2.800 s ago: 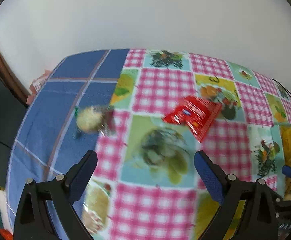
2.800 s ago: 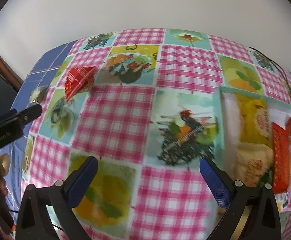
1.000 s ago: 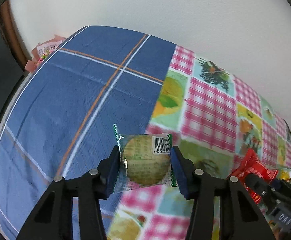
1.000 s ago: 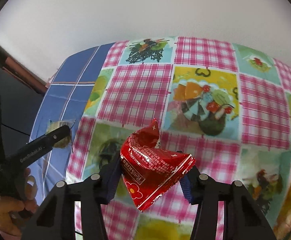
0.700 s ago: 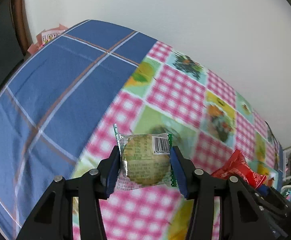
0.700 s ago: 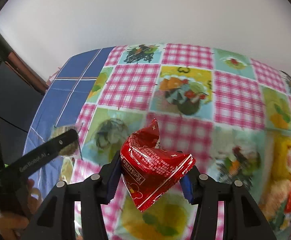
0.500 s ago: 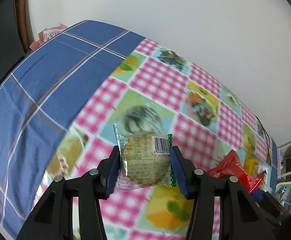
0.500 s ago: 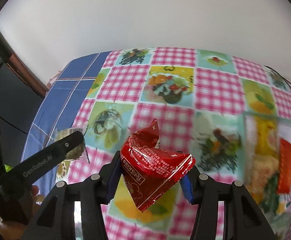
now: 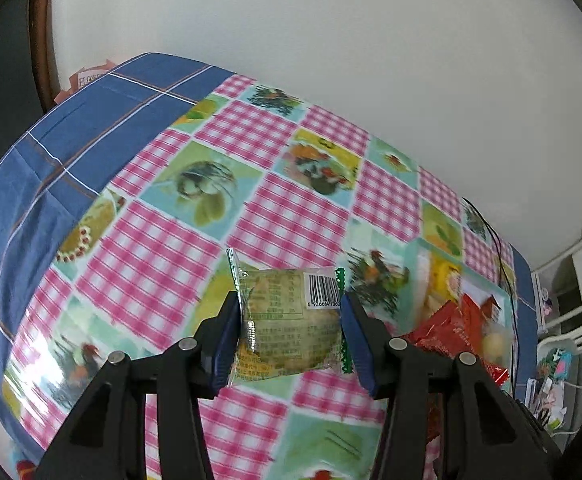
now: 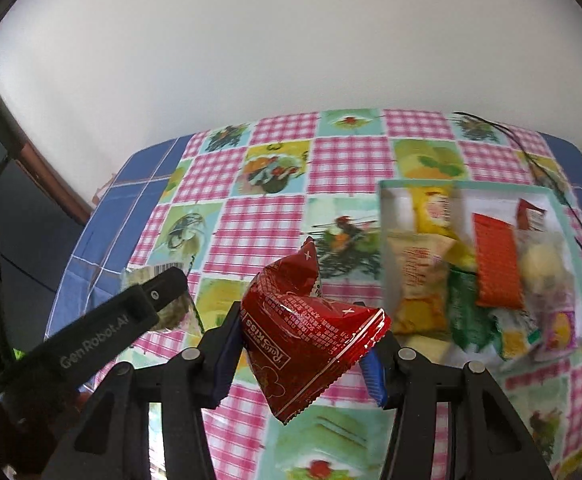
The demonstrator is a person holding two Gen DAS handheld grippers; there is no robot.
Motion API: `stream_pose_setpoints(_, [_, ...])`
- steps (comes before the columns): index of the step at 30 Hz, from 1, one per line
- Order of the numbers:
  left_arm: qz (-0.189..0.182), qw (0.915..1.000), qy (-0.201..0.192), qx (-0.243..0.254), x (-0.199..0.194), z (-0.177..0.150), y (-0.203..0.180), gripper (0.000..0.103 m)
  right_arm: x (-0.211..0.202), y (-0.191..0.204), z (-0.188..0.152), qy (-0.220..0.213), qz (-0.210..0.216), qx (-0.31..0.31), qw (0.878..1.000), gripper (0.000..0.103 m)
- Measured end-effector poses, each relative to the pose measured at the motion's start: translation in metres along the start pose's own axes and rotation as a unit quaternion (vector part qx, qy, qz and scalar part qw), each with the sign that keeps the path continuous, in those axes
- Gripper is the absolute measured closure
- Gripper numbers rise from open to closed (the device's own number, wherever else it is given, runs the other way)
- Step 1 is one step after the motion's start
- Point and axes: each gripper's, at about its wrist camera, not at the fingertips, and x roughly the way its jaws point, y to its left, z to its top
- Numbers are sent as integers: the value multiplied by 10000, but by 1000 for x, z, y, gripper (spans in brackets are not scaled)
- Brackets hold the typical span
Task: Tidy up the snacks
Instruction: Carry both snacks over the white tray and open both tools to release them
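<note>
both grippers have carried their snacks from the tablecloth's blue edge toward the snack box; left gripper pinches the clear-wrapped round cake, right gripper pinches the red triangular packet, which could slip at its slick corner.

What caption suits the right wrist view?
Right gripper carrying a red snack packet toward the snack-filled tray.

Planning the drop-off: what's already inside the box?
The box holds a yellow packet, a beige packet, an orange bar, a green wrapper and a pale round snack. Whatever lies beneath them is covered.
</note>
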Motion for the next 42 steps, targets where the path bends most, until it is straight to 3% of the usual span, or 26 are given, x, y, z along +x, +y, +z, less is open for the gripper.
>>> stream_pose_setpoints(11, [42, 9991, -253, 347, -9, -13, -39, 51, -14, -46, -5, -179, -119, 188, 9996, 48])
stream_pose_setpoints(17, [-33, 9977, -152, 667, 0, -18, -67, 51, -9, -69, -3, -95, -68, 461, 9989, 48])
stream_pose_setpoints(29, [-461, 9876, 24, 1500, 14, -36, -137, 51, -21, -160, 2, -293, -368, 1554, 9867, 48])
stream_pose_setpoints(42, [-536, 9784, 201, 1986, 47, -39, -181, 51, -19, -191, 20, -580, -183, 1910, 9797, 48])
